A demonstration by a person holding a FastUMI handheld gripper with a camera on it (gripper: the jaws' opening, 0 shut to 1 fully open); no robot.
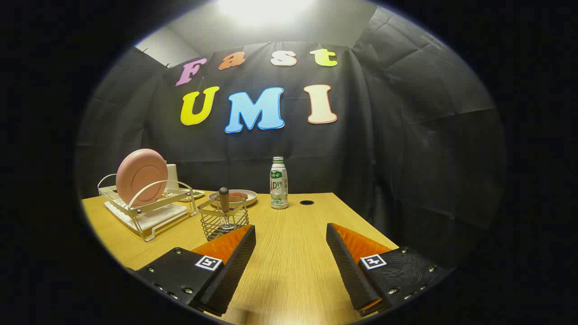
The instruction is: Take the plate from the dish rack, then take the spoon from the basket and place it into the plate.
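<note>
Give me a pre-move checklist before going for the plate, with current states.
1. Gripper open, nothing between its fingers: ok.
2. Pink plate standing on edge in the dish rack, top rim exposed: ok.
3. Gripper lined up with the plate: not ok; the rack is ahead and off to the left.
4. Wire basket close by the left finger on that path: not ok.
5. Spoon in the basket, handle up: ok.
6. Bare table for setting the plate down: ok.
</note>
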